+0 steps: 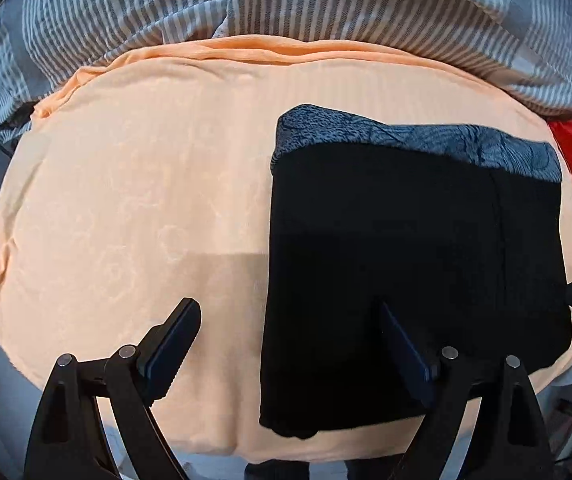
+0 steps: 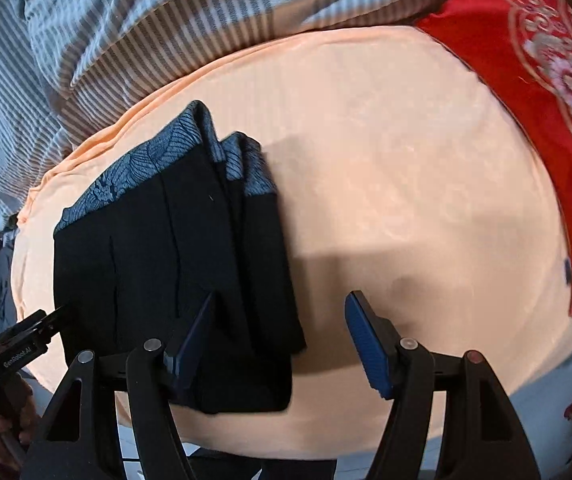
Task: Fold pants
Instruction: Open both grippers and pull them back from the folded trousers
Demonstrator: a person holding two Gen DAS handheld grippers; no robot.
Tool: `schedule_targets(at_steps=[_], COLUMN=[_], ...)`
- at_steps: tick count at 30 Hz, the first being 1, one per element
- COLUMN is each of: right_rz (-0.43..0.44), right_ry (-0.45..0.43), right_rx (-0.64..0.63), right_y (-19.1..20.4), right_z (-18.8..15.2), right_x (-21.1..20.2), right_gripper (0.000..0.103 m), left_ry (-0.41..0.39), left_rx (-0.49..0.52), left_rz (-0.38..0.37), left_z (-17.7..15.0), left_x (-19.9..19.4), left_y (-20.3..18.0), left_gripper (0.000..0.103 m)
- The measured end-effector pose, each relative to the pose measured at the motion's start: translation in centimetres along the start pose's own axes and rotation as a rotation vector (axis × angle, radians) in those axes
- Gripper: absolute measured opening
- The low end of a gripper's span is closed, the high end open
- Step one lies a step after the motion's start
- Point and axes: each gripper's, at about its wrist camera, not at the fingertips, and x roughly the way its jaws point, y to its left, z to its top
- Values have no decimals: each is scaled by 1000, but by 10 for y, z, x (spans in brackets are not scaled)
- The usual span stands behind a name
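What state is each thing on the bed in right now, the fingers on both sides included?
pants: folded into a compact black stack, patterned blue band at the far end, lying flat, nothing gripping them
left gripper: fingers open, empty, over the near edge of the pants
right gripper: fingers open, empty, over the stack's near corner
orange sheet: spread flat under the pants
striped bedding: rumpled behind the sheet
red cloth: lying beside the sheet

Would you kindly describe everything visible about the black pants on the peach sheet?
The black pants lie folded into a compact, layered rectangle, flat on the peach sheet. The fabric looks soft and matte black, with seams running lengthwise. A blue-grey band with a leaf pattern edges the far end. Stacked layers show along the right side in the right wrist view. Neither gripper's fingers grip them; only the sheet visibly touches them.
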Motion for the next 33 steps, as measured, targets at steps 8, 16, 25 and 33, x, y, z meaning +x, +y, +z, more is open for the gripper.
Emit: schedule_targets(at_steps=[8,16,25,33], right_rz=[-56,-101,-69,-120], right_ry=[0,-33,36,73], right_rx=[28,-84,-79,-89], right_y=[0,38,59,75], right_z=[-21,-41,-56,-68], right_x=[-18,-43,-60,-74], right_gripper=[79,91,103,103], left_ry=[26,40,65,64], left_rx=[23,133,140,115], left_rz=[-7,8,-11,-33], left_z=[-12,-31,-44,-50], left_x=[-14,-37,-58,-84], left_y=[-8,-23,-21,-14], left_gripper=[91,91,103,103])
